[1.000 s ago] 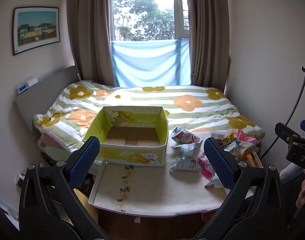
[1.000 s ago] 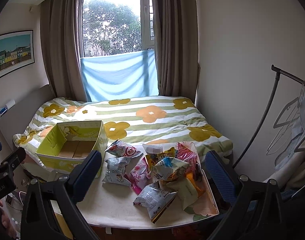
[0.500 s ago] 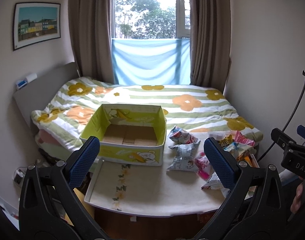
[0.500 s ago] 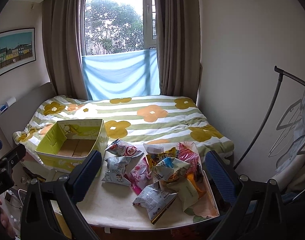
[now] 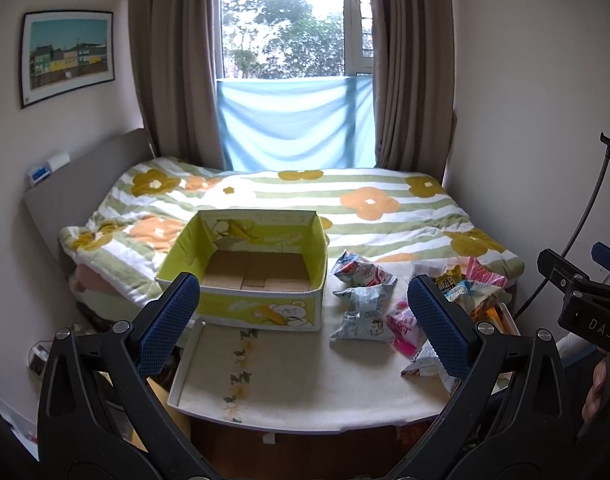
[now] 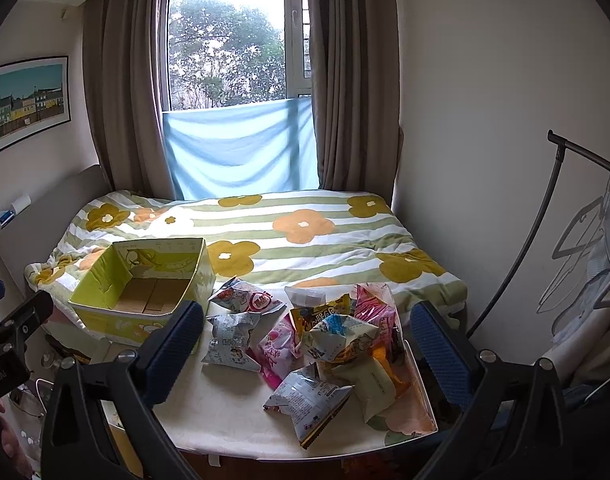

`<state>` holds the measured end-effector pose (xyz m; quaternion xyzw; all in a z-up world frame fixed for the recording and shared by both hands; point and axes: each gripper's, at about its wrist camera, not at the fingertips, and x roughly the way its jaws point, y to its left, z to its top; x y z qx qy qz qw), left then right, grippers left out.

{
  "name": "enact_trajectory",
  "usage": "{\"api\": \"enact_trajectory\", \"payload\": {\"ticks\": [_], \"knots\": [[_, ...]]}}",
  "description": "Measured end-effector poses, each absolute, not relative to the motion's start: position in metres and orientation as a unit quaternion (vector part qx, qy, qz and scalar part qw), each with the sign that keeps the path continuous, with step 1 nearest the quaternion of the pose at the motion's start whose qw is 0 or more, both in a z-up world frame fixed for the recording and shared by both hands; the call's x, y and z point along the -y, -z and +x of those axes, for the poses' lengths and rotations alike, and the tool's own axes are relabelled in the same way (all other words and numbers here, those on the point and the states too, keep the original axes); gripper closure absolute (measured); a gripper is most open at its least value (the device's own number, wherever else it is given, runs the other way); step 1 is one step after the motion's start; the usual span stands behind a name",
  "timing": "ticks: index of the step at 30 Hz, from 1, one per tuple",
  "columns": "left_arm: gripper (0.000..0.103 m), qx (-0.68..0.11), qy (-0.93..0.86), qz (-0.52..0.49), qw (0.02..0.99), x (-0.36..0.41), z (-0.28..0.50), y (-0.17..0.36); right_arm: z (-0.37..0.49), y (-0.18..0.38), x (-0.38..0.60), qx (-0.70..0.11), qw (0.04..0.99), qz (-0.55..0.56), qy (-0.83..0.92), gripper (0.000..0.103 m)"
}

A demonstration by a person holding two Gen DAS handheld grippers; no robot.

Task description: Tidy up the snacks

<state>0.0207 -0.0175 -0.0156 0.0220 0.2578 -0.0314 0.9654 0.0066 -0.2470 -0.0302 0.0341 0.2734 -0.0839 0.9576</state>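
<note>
We hold both grippers wide, empty: left gripper (image 5: 303, 314), right gripper (image 6: 307, 334). The crinkled foil snack packets (image 6: 317, 344) heap at the white table's (image 6: 225, 420) right edge, under our right; the yellow-green cardboard box (image 5: 257, 276) sits far-left.

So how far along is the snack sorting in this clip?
Nothing looks done: the yellow-green box shows only its bare cardboard floor. Nothing is in hand; the left gripper and right gripper are open. Every snack packet lies piled on the tray table.
</note>
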Motion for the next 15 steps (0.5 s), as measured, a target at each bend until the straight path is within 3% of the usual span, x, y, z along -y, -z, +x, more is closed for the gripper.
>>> {"api": "enact_trajectory", "payload": {"ticks": [15], "knots": [[0.000,-0.263,0.028,0.021,0.964,0.0137,0.0240,0.0170,0.0092,0.0297,0.2413,-0.275,0.957,0.018,0.095,0.000]]}}
